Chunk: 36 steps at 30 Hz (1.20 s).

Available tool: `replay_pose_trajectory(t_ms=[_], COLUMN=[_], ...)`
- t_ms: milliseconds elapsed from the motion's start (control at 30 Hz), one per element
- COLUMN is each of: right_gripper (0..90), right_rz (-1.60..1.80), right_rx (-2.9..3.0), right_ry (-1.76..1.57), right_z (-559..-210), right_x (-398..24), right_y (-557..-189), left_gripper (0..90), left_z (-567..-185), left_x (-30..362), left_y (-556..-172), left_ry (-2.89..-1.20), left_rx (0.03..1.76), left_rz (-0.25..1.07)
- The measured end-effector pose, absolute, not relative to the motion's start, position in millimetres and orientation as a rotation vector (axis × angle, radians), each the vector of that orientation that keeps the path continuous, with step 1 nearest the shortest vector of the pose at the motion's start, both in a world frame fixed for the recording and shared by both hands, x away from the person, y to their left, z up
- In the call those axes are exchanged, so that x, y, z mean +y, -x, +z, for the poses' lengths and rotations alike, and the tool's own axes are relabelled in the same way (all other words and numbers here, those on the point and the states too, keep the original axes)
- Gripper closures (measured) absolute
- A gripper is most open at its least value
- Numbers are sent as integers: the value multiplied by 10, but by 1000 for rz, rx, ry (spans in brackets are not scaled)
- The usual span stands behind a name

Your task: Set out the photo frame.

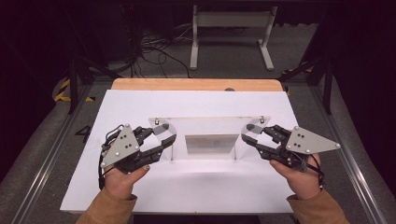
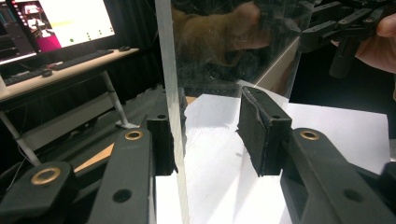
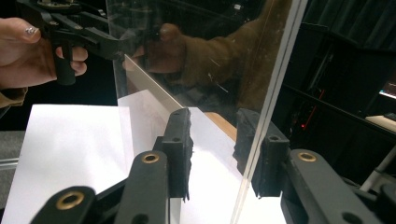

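Observation:
A clear plastic panel stands upright across the middle of the white board. My left gripper straddles its left end. In the left gripper view the sheet's edge rises beside the left pad, and the right pad stands well apart from it, so the left gripper is open. My right gripper straddles the right end. In the right gripper view the sheet runs close to the right pad, with a wide gap to the left pad, so the right gripper is open too.
A wooden strip borders the board's far edge. Beyond it on the floor stand a white frame and loose cables. A desk with a lit monitor is off to the side. The person's other hand shows through the panel.

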State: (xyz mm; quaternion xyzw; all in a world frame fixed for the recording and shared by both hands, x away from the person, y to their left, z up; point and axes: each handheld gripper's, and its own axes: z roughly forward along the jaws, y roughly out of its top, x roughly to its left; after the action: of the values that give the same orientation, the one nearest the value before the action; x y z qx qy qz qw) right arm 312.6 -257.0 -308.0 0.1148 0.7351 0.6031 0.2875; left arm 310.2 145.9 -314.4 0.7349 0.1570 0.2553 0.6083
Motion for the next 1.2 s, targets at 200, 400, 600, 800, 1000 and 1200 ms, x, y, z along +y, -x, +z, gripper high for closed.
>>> replay_pose_trajectory(t_ms=[200,400,600,800,1000,1200], right_gripper=[616,578,513,439,352,309], right_rz=[1624,1623,1624,1610,1625,1615], right_rx=[1944,1897,1896,1914,1928,1912], right_ry=[-361,-413,-442,-500,-578,-619], right_z=[-3078,-3089,-3116,-3195,-3271,-3310], right_x=[-2545,-2488,-2466,-2470,-2504,-2558], right_y=[-3209,-3288,-3399,-3527,-3636,-3659], left_gripper=[563,519,492,456,402,330], left_z=[-3148,-3215,-3299,-3397,-3469,-3534], left_x=[1435,1403,1364,1330,1323,1355], left_y=[-3251,-3403,-3504,-3613,-3697,-3758], left_ry=[-1664,-1655,-1681,-1697,-1697,-1719], left_rx=[387,450,486,514,553,596], left_rz=[583,559,556,534,514,502])
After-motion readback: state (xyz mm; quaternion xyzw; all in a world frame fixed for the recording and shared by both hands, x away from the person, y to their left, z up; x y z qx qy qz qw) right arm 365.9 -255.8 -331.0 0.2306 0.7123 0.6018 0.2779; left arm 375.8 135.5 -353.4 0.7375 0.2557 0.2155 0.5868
